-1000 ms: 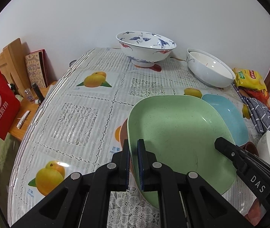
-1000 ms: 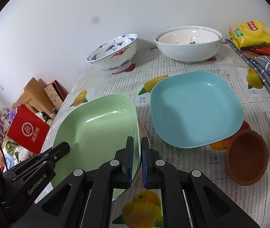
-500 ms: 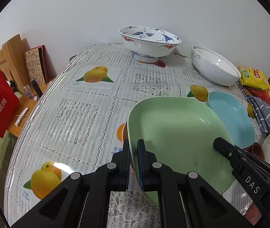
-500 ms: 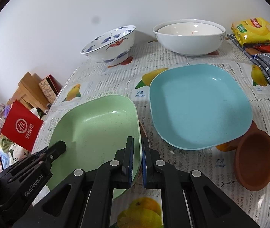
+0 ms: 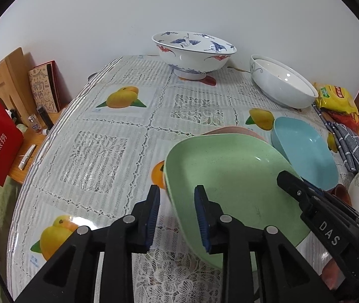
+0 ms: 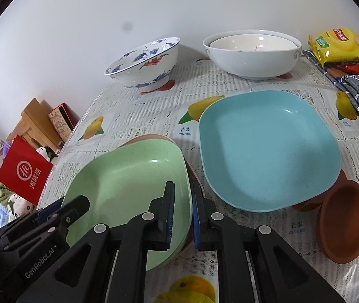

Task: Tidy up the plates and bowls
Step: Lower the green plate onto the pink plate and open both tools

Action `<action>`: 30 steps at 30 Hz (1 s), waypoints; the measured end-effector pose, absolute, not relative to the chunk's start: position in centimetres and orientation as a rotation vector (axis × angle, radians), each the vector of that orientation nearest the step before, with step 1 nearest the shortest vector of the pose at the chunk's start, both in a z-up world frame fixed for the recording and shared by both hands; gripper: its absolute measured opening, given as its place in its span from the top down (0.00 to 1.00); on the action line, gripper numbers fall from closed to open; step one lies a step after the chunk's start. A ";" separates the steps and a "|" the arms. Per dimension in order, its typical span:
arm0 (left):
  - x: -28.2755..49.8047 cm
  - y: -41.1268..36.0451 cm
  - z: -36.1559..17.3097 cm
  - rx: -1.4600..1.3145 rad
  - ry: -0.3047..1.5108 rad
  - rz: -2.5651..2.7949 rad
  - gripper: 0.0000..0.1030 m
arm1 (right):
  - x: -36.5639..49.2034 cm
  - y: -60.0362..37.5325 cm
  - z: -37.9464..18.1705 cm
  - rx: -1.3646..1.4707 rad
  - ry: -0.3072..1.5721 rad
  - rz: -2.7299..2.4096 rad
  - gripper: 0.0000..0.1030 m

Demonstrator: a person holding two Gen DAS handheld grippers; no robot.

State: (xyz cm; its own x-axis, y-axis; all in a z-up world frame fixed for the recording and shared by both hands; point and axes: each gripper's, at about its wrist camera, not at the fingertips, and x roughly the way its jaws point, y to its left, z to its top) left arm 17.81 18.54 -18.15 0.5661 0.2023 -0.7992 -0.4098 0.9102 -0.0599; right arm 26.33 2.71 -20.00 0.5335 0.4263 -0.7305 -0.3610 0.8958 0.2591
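Since both the left tongs (image 5: pixel 176 212) and right tongs (image 6: pixel 182 208) have just been opening off the green plate (image 6: pixel 129 189), rim between slack jaws, holding nothing, each should back straight out without nudging it off the pink plate (image 6: pixel 151 136) beneath.

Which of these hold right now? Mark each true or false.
1. The green plate sits on a pink plate. True.
2. The blue plate is stacked on the green plate. False: it lies beside it on the table.
3. A smaller bowl is nested in the white bowl. True.
4. The patterned bowl lies upside down. False: it stands upright on its foot.
5. The left tongs clamp the green plate. False: the pads stand apart, off its rim.
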 end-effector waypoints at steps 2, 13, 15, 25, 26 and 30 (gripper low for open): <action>17.7 18.5 -18.0 -0.244 0.900 0.362 0.70 | 26.4 2.4 -19.8 0.099 0.887 0.473 0.79; 17.0 17.6 -16.1 -0.200 0.878 0.351 0.59 | 25.2 -0.8 -16.8 0.166 0.796 0.435 0.51; 16.8 17.3 -15.9 -0.200 0.876 0.344 0.59 | 25.3 -1.2 -16.6 0.170 0.809 0.436 0.51; 17.0 16.6 -18.5 -0.211 0.908 0.360 0.57 | 24.8 0.9 -18.4 0.084 0.938 0.493 0.62; 17.1 16.6 -18.7 -0.219 0.908 0.358 0.57 | 24.8 1.2 -18.7 0.071 0.944 0.494 0.65; 17.8 16.6 -19.7 -0.220 0.926 0.362 0.57 | 25.0 1.5 -19.1 0.048 0.949 0.477 0.68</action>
